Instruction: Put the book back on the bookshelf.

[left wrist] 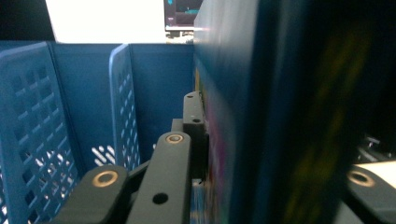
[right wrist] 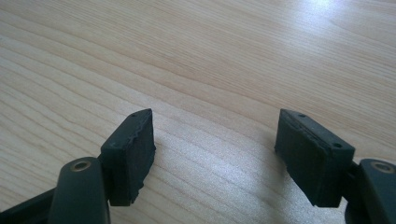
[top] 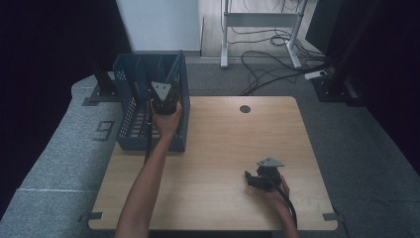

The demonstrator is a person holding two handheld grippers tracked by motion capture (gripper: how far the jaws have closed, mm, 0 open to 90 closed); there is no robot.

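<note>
A blue plastic mesh basket (top: pixel 130 106) stands at the table's far left corner. My left gripper (top: pixel 164 99) reaches down into its right side and is shut on a flat dark blue book (left wrist: pixel 280 107) that stands upright. In the left gripper view the left finger (left wrist: pixel 193 126) presses flat on the book's cover, and the basket's blue divider (left wrist: pixel 122 107) stands to the left. My right gripper (top: pixel 251 178) rests low on the wooden table (top: pixel 223 139) near the front right. Its jaws are open (right wrist: pixel 215 149) with only bare wood between the pads.
A dark round grommet hole (top: pixel 244 109) sits near the table's far edge. Behind the table, black cables (top: pixel 267 64) trail over the grey carpet by a white desk frame (top: pixel 260 20). Bare wood lies between the basket and my right gripper.
</note>
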